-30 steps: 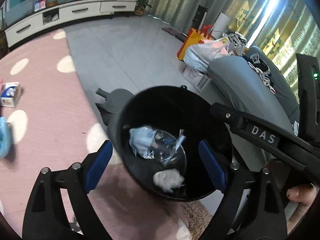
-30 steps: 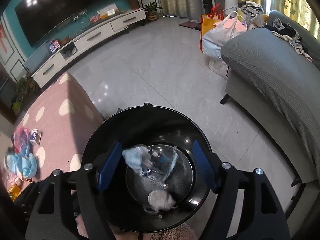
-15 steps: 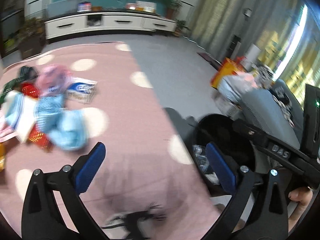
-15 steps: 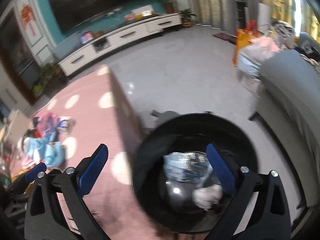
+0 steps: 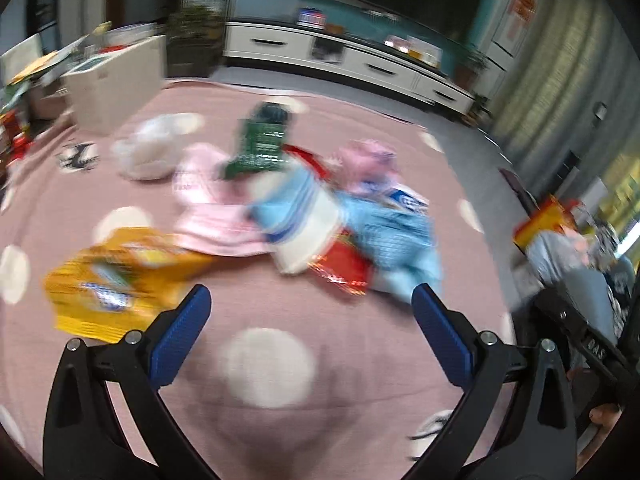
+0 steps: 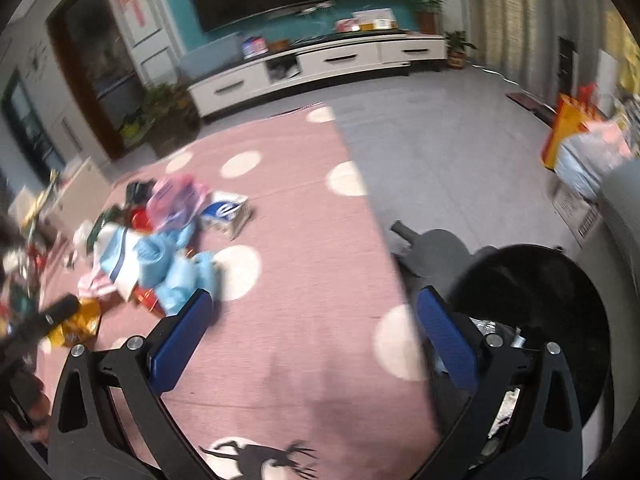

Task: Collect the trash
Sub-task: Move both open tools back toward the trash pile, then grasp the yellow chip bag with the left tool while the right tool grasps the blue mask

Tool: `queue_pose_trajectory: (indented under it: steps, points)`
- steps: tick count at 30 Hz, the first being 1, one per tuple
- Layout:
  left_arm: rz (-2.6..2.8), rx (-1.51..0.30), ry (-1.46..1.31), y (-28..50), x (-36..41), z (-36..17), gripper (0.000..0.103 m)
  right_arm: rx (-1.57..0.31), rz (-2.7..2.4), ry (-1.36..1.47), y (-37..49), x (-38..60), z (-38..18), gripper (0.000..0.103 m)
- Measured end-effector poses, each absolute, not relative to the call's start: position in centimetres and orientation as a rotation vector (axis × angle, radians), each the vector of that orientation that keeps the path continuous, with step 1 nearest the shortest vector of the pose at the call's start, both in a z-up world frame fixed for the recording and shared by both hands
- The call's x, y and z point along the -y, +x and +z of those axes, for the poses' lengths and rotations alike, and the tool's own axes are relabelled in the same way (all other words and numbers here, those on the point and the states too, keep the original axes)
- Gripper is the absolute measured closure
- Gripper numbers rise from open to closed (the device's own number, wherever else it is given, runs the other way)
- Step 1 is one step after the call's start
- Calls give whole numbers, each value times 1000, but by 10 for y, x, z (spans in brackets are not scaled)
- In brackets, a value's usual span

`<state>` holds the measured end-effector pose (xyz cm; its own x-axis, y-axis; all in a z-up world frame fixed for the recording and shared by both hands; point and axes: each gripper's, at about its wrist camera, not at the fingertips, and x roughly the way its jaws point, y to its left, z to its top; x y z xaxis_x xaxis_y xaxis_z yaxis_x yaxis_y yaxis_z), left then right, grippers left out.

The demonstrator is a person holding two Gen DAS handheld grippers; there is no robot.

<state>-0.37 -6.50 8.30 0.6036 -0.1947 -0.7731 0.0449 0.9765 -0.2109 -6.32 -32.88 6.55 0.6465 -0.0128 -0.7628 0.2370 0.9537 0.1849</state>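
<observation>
You've swung both grippers off the bin point(image 6: 532, 320) twd the wrapper pile point(image 5: 304, 208) on the rug point(image 5: 280, 400); left gripper point(image 5: 306, 320) and right gripper point(image 6: 312, 322) fingers released, empty; next pick pending.

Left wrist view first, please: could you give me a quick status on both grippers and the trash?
Left gripper open, empty. Right gripper open, empty. Trash pile on pink cloth, bin beside it. Nothing blocking.

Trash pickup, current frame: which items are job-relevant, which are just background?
Job:
- wrapper pile on the pink rug
- yellow snack bag
- black bin, some trash already inside
- left tongs, right tongs, both open, empty

Background:
- TV stand
- orange shopping bag
- potted plant
</observation>
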Motion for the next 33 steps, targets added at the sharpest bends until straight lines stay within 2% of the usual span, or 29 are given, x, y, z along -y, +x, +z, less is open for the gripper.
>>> queue_pose_trajectory:
  steps: [12, 20, 30, 33]
  points:
    - [118, -875, -266, 8, -54, 79, 3, -952, 33, 235, 11, 238, 46, 3]
    - [131, -876, -313, 9, -76, 81, 3, -1000, 38, 213, 45, 216, 30, 3]
    - [57, -844, -360, -5, -77, 95, 3, -1029, 37, 221, 47, 219, 17, 3]
    - [65, -842, -353, -11, -75, 99, 3, -1034, 37, 211, 45, 220, 15, 8]
